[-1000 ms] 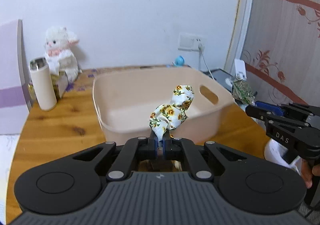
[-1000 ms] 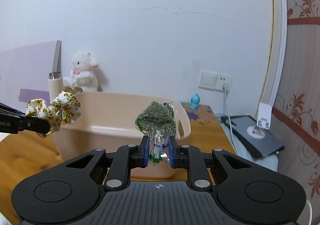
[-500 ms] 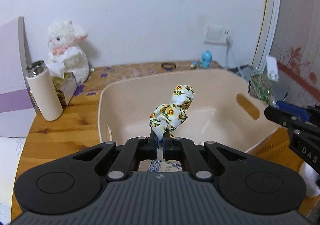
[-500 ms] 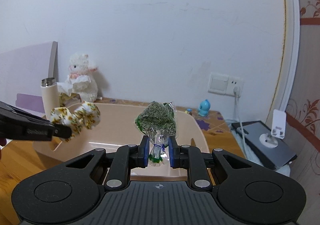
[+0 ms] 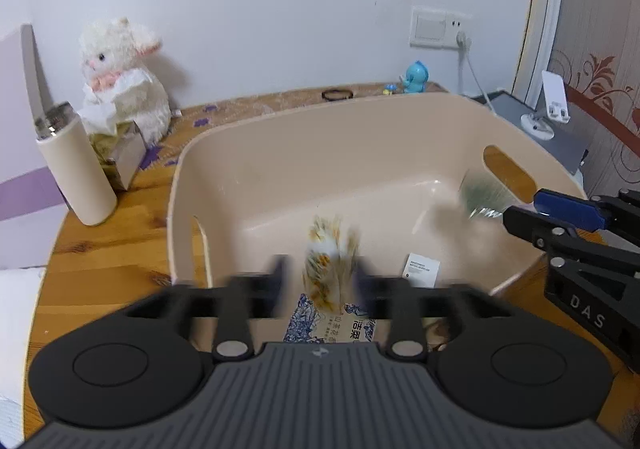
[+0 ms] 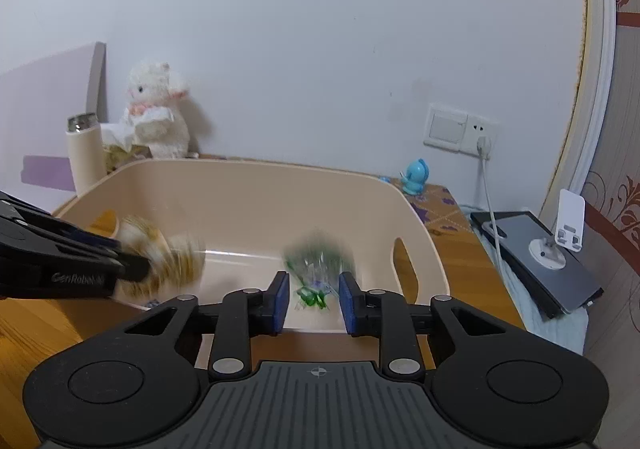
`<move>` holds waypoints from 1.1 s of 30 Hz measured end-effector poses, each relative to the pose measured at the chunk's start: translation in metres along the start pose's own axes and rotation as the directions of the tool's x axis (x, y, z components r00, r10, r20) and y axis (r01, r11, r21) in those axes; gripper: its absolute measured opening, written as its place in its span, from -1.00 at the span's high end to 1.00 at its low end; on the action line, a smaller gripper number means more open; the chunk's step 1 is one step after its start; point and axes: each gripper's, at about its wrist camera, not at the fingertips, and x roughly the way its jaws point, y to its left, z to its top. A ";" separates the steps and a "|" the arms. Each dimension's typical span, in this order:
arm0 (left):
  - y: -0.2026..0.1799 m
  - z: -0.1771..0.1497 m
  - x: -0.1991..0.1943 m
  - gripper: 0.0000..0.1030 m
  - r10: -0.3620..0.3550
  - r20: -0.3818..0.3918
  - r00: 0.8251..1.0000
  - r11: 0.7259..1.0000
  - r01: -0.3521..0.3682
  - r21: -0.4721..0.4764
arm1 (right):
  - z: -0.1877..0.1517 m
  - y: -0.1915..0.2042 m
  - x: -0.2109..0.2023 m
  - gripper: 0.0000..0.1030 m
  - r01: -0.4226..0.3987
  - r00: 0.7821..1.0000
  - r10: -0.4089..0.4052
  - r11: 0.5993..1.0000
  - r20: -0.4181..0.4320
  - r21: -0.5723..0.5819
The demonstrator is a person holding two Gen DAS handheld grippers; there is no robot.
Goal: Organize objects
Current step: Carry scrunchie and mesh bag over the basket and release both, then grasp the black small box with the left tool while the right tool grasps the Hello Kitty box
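At the far left of the wooden table [image 5: 100, 249] stands a cream thermos [image 5: 76, 165], beside a tissue box [image 5: 120, 153] and a white plush lamb [image 5: 120, 81]; they are lined along the wall, probably to keep them out of the working area. In the middle sits the beige basket [image 5: 280, 153], the place where the things are collected. The left gripper [image 5: 320, 281] has its jaws spread apart over the near side of the basket, and the floral cloth [image 5: 330, 261] is blurred between them, touching neither as far as I can see; it seems to be dropping inside. Under it lie a blue-patterned packet [image 5: 320, 323] and a small white sachet [image 5: 420, 269].

More to the right, the right gripper [image 6: 312, 295] also has its blue pads [image 6: 280, 301] wide open, and the green bag [image 6: 316, 269] is blurred between them, above the basket floor. I judge that both are released so that they fall into the basket.

Behind are a plain white wall, a socket with a plugged cable [image 6: 490, 185], a small blue toy [image 6: 416, 175], and at the right a tablet [image 6: 540, 253] with a white stand [image 6: 568, 225]
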 end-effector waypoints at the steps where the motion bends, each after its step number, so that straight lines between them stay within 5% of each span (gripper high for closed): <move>1: 0.000 -0.001 -0.007 -0.52 0.009 0.025 1.000 1.000 -0.009 -0.003 | 0.000 -0.001 -0.003 0.12 -0.003 1.000 0.003 1.000 0.005 0.002; 5: 0.000 -0.003 -0.034 -0.64 0.040 0.069 0.997 0.999 -0.040 -0.007 | -0.001 -0.004 -0.020 -0.35 0.012 1.000 -0.012 1.000 0.019 0.014; 14: -0.002 -0.022 -0.074 -0.74 0.026 0.090 0.996 1.000 -0.027 0.011 | -0.016 -0.001 -0.062 -0.64 -0.001 0.999 0.001 1.000 0.044 0.007; 33: -0.008 -0.093 -0.060 -0.78 0.016 -0.015 1.000 0.999 -0.015 0.040 | -0.085 0.021 -0.056 -0.74 -0.114 0.980 0.120 0.992 -0.157 0.047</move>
